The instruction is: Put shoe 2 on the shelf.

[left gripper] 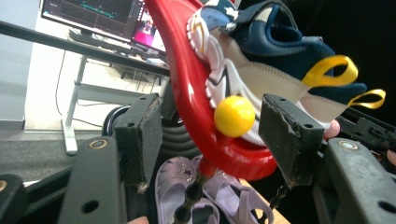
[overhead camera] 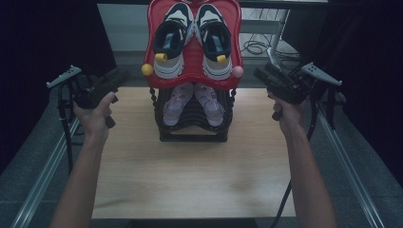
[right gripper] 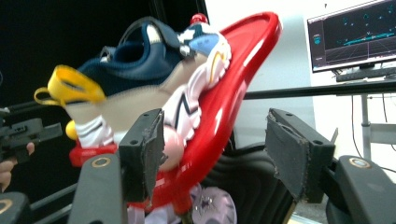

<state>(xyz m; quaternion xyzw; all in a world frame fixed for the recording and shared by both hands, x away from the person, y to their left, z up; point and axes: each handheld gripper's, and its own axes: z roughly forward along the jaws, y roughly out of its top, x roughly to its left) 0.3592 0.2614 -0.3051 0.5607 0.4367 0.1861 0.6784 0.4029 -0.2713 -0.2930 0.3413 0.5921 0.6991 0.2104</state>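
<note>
While both grippers hang level with the red shelf (overhead camera: 192, 61), one on each side, nothing is actually gripped yet. From where I'm standing the left gripper (overhead camera: 121, 76) has its jaws spread wide, and in its own view the shelf's red rim and the yellow ball (left gripper: 234, 115) at its corner sit between the pads without touching either. Same story for the right gripper (overhead camera: 260, 73): jaws apart, with the pink ball (right gripper: 170, 149) and the shelf edge between them, untouched as far as I can tell.

That shelf is the tilted top tier of a black rack (overhead camera: 192, 121) standing at the far middle of the wooden table (overhead camera: 190, 180), with a pair of navy and white sneakers (overhead camera: 192, 40) resting on it, heels toward the low edge. Purple sandals (overhead camera: 192, 102) sit on the tier below.

My guess is they're about to grab the shelf by its sides. What worries me:
- it's already steeply sloped, so any extra tilt or jolt and the sneakers could slide off the front
- glossy, curved rim, so the pads could slip
- if one side closes or lifts before the other, the shelf twists and the whole rack could rock or tip
</note>
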